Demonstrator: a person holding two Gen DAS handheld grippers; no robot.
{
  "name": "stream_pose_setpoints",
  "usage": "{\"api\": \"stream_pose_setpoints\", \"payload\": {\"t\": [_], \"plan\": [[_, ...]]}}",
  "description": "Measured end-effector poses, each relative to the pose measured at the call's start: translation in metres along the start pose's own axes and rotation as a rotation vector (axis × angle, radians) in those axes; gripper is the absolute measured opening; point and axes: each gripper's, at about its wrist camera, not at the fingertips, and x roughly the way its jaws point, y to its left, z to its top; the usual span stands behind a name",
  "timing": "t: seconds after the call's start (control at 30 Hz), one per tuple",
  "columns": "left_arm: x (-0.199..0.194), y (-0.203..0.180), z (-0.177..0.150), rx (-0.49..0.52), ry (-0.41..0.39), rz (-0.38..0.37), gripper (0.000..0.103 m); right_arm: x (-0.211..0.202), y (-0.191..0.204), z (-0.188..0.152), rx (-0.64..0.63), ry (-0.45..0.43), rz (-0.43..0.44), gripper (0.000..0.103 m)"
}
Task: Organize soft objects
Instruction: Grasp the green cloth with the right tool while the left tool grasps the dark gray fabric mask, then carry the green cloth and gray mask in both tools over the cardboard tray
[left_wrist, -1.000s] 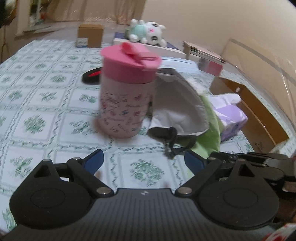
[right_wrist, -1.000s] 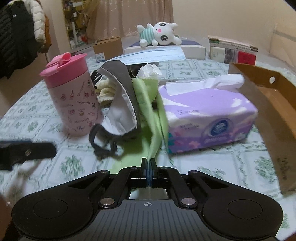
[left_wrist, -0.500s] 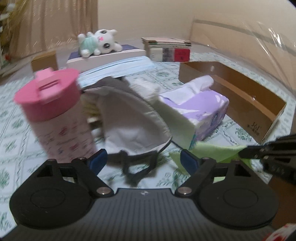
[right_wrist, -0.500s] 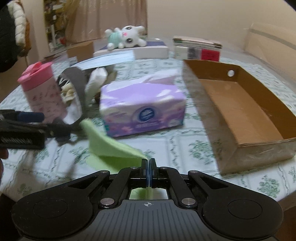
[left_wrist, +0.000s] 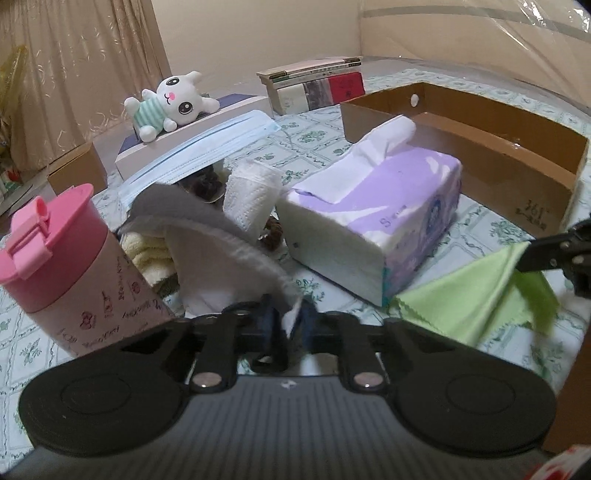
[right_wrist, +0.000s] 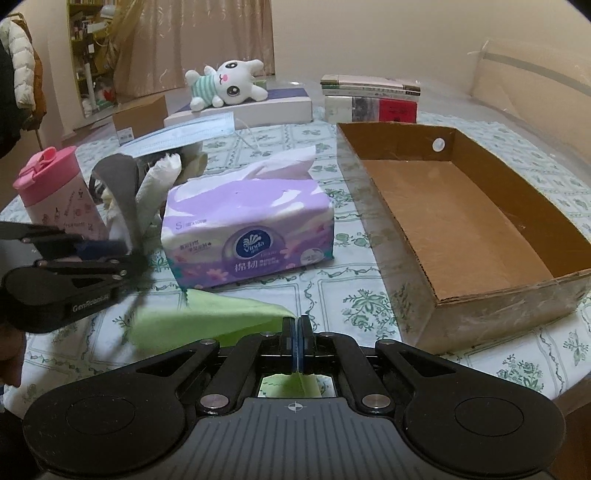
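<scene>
1. A pink-lidded cup (left_wrist: 74, 266) stands near the left edge of the worktop (right_wrist: 332, 295), which wears a floral cloth.
2. Just beside it, the left gripper (left_wrist: 286, 321) is clenched on the lower edge of a grey and white face mask (left_wrist: 221, 254), which leans against the pile of soft things.
3. In that pile, a rolled white tissue (left_wrist: 251, 195) stands upright and a blue surgical mask (left_wrist: 207, 147) lies on top.
4. A purple tissue pack (right_wrist: 247, 236) sits at the middle of the worktop.
5. The right gripper (right_wrist: 296, 343) pinches a corner of the green cloth (right_wrist: 207, 321), in front of the pack.
6. An open cardboard box (right_wrist: 461, 229) lies along the right edge.
7. A plush bunny (right_wrist: 225, 85) lies on a flat box at the far edge.
</scene>
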Motion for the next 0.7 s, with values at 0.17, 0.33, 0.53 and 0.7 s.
{"api": "stream_pose_setpoints", "payload": {"t": [0.17, 0.33, 0.53, 0.7], "plan": [[-0.030, 0.004, -0.004, -0.047, -0.011, -0.024, 0.004, -0.012, 0.003, 0.002, 0.004, -0.029, 0.011, 0.001], [-0.068, 0.010, -0.008, -0.107, -0.024, -0.042, 0.004, -0.030, 0.009, 0.005, 0.005, -0.072, 0.022, 0.001], [-0.108, 0.008, -0.005, -0.115, -0.068, -0.046, 0.004, -0.055, 0.016, 0.014, 0.004, -0.140, 0.037, 0.001], [-0.138, 0.005, 0.003, -0.109, -0.113, -0.051, 0.004, -0.074, 0.020, 0.023, 0.001, -0.193, 0.048, 0.001]]}}
